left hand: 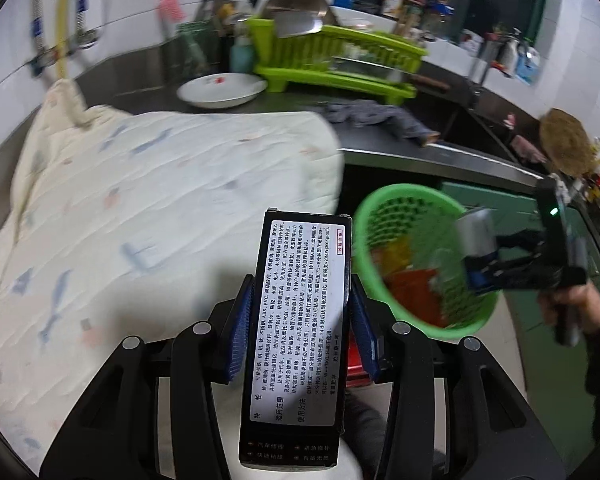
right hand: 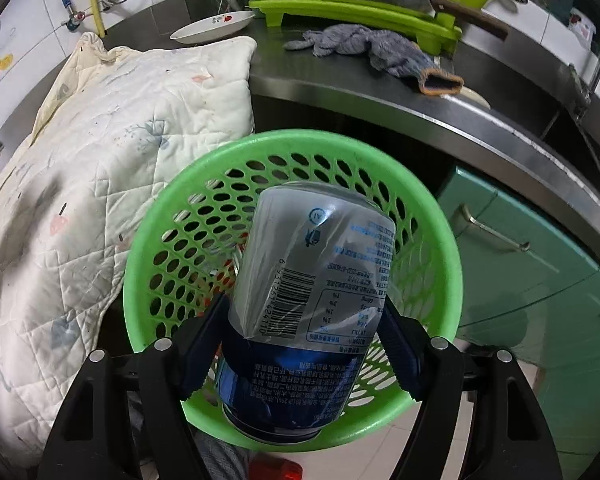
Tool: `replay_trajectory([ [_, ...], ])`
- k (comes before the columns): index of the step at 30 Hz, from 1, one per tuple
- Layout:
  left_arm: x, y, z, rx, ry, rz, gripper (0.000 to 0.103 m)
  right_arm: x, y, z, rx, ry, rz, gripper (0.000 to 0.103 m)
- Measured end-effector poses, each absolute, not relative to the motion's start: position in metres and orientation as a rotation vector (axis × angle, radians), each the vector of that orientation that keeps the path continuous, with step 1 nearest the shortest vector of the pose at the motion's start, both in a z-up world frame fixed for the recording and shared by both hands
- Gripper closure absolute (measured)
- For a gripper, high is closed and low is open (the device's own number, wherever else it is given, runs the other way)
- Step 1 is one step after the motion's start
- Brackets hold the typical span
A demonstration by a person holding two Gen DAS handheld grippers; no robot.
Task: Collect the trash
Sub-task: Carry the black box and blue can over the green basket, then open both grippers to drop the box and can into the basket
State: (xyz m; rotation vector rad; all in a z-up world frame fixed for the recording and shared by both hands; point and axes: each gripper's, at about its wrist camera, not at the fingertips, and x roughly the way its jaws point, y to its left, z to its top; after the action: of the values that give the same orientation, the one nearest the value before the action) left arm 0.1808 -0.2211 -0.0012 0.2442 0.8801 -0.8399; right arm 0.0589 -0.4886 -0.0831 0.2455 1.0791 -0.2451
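I have both pieces of trash in hand and neither is dropped yet, so I judge the job a good way along but not finished. My right tongs point(right hand: 300, 344) hold a silver and blue drink can point(right hand: 312, 276) across its body, pads pressing on both sides, and the can hangs directly over the mouth of the green basket point(right hand: 148, 240), which stands on the floor in front of the cabinet. My left tongs point(left hand: 300, 320) grip a long black box point(left hand: 300, 328) with a white printed label, narrow jaws pinching its sides; from that camera the box sits just left of the basket, not yet above it. Inside the basket I see red and yellowish scraps, so some trash looks already collected. What is left, as I read it: release the can, bring the box over the rim, release that too. On the steel surface point(right hand: 340, 80) beyond lie a grey rag point(right hand: 364, 44) and a white dish point(right hand: 212, 26); the quilted cloth point(right hand: 100, 160) at left shows no further rubbish that I can make out.
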Motion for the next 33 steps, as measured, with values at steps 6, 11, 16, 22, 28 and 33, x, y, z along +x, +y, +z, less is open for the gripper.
replay_trajectory([
  [6,0.160,-0.277,-0.005,0.251,0.883,-0.904,0.058,0.046,-0.496,-0.087,0.286,1.053,-0.233,0.025],
  [11,0.152,-0.320,-0.017,0.241,0.907,-0.926,0.058,0.032,-0.500,-0.081,0.312,1.015,-0.221,0.025],
  [16,0.146,-0.352,-0.032,0.232,0.941,-0.954,0.058,0.016,-0.503,-0.074,0.336,0.976,-0.214,0.025],
  [22,0.141,-0.376,-0.049,0.237,0.973,-0.956,0.057,0.002,-0.499,-0.070,0.335,0.949,-0.208,0.024],
  [28,0.142,-0.382,-0.057,0.211,0.988,-0.952,0.048,-0.006,-0.488,-0.069,0.312,0.928,-0.203,0.024],
  [33,0.139,-0.377,-0.056,0.219,0.977,-0.956,0.047,-0.009,-0.478,-0.067,0.309,0.911,-0.196,0.024],
])
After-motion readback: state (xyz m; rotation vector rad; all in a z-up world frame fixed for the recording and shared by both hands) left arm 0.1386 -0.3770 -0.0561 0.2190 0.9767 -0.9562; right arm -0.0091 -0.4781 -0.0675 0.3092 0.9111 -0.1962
